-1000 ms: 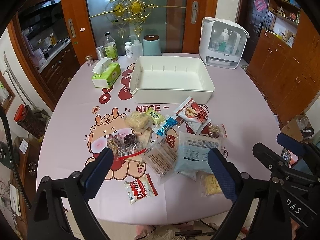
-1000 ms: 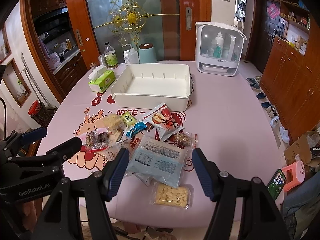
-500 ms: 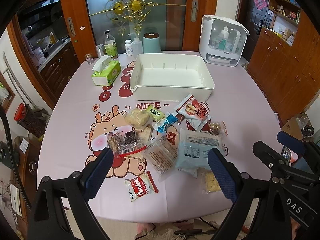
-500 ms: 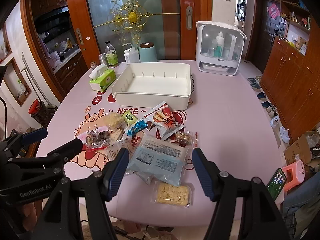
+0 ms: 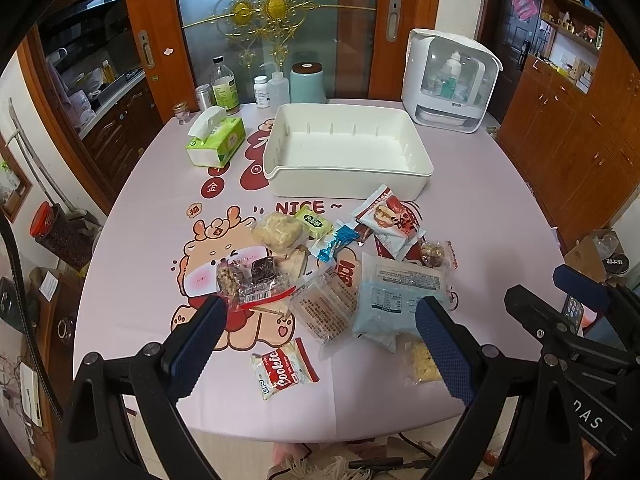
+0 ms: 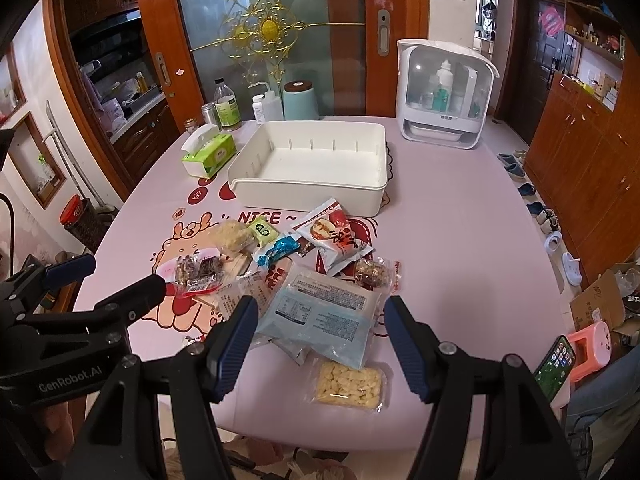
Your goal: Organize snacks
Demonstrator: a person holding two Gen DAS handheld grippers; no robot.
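Observation:
An empty white bin point(image 5: 344, 176) point(image 6: 312, 196) stands mid-table. In front of it lies a heap of snack packets: a pale blue pack point(image 5: 396, 296) point(image 6: 324, 312), a red date packet point(image 5: 390, 216) point(image 6: 332, 236), a clear cracker pack point(image 5: 326, 304), a Cookie packet point(image 5: 282, 368), a yellow puffed snack point(image 6: 348, 384) and several small ones. My left gripper point(image 5: 320, 344) is open and empty, held above the table's near edge. My right gripper point(image 6: 320, 344) is open and empty, above the blue pack and the yellow snack.
A green tissue box point(image 5: 216, 142) sits left of the bin. Bottles and a teal canister point(image 5: 307, 82) line the far edge. A white sterilizer cabinet point(image 5: 450, 80) stands at the back right. A phone point(image 6: 554, 364) and pink stool are right of the table.
Both grippers have drawn back and up slightly, so the table and snacks sit a little farther away. Both stay open. No snack has moved.

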